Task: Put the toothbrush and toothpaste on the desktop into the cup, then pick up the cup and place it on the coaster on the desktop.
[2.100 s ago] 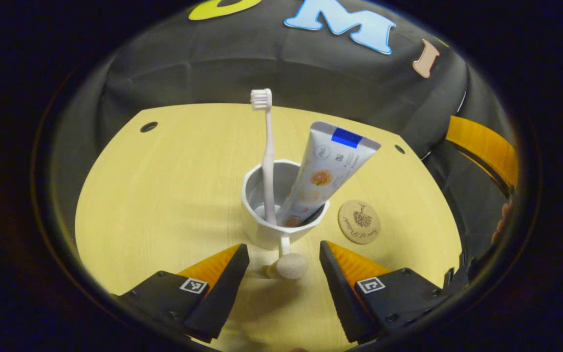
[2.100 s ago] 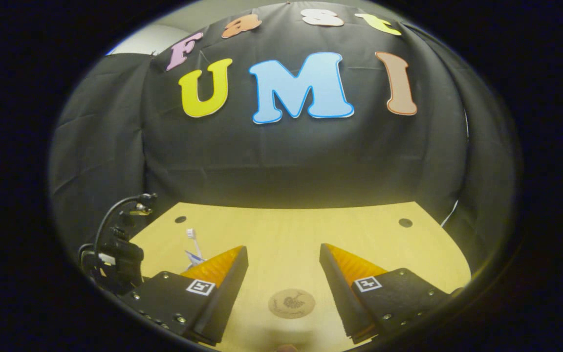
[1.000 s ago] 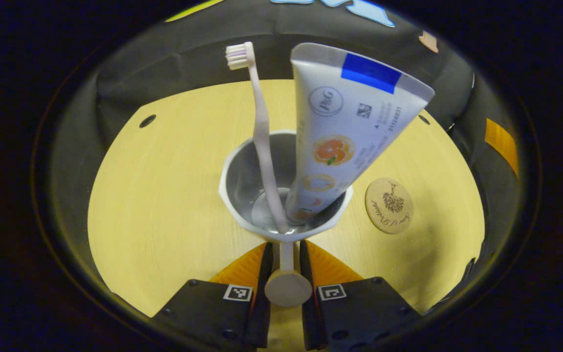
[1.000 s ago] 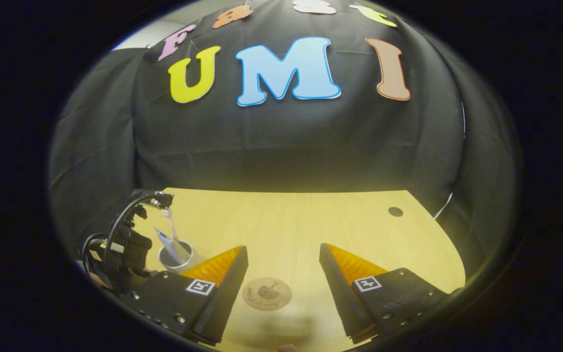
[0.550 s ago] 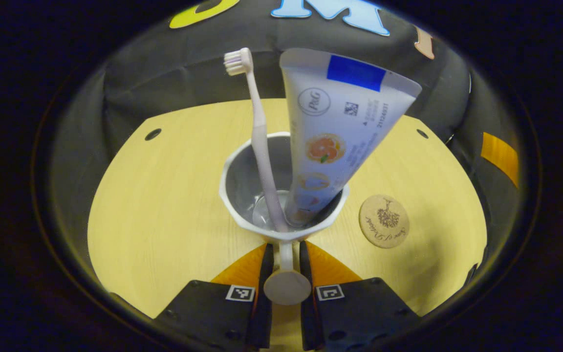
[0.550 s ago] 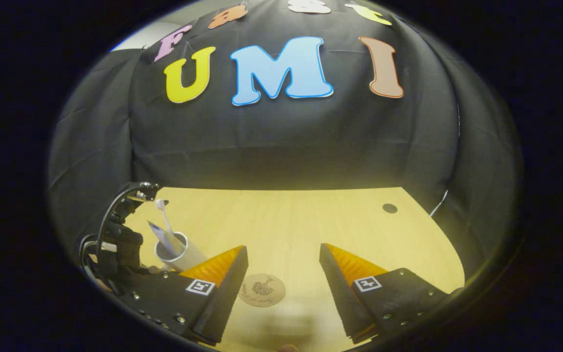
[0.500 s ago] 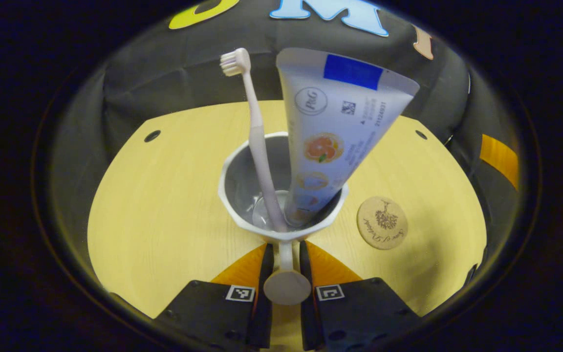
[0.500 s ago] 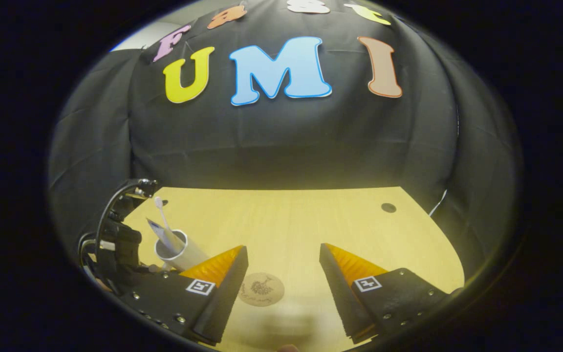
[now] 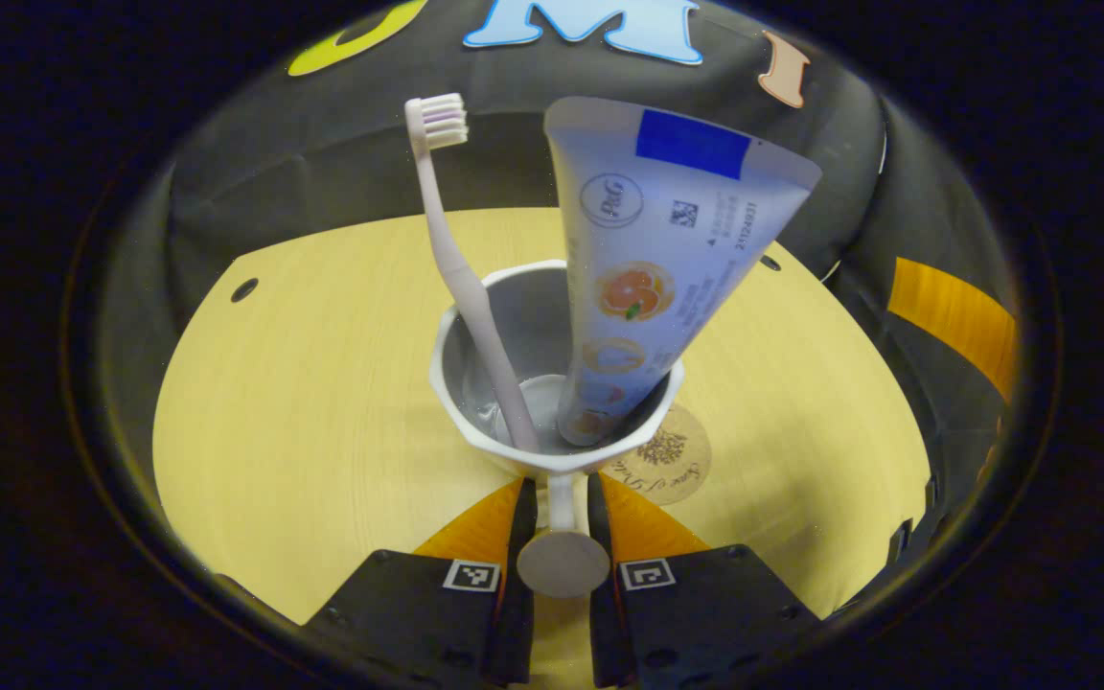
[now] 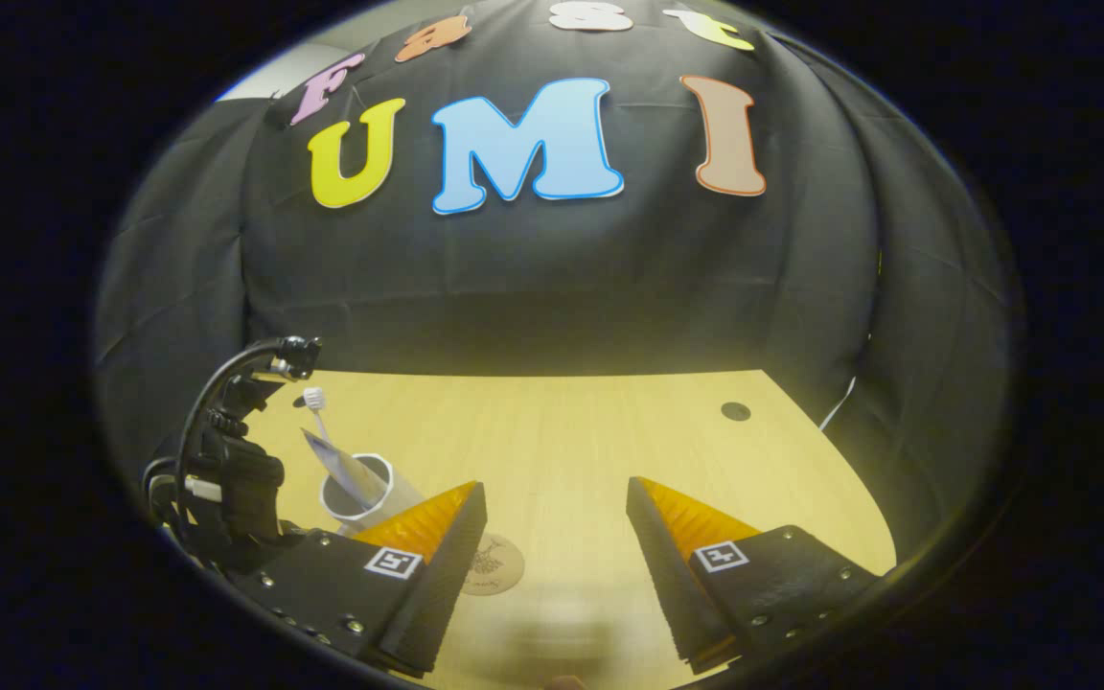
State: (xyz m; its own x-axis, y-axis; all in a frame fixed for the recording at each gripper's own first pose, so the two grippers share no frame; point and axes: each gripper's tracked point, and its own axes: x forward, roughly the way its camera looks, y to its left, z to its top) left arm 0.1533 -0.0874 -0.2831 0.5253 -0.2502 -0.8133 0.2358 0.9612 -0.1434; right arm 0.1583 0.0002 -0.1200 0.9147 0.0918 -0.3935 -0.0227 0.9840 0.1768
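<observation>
L gripper (image 9: 553, 498) pinches the handle of the white cup (image 9: 475, 422), both fingers tight on its stem. Toothbrush (image 9: 461, 278) & toothpaste (image 9: 653, 268) stand inside; tube has a blue patch, orange-fruit pic, small print unreadable. Cup overlaps coaster (image 9: 672, 460), script too blurry. R gripper (image 10: 556, 517) spread wide over desktop (image 10: 571, 441), nothing between.

cup: white faceted plastic cup (image 9: 475, 422) stands between the fingers of the left gripper (image 9: 554, 517), handle toward the camera, above the pale wooden desktop (image 9: 303, 402).
in cup: pink toothbrush (image 9: 461, 278) at left, head up; white toothpaste tube (image 9: 653, 259) at right.
coaster: round wooden coaster (image 9: 672, 465) just right of and partly behind the cup.
right gripper (image 10: 557, 537): coaster (image 10: 499, 565) by its left finger, cup (image 10: 365, 494) farther left.
</observation>
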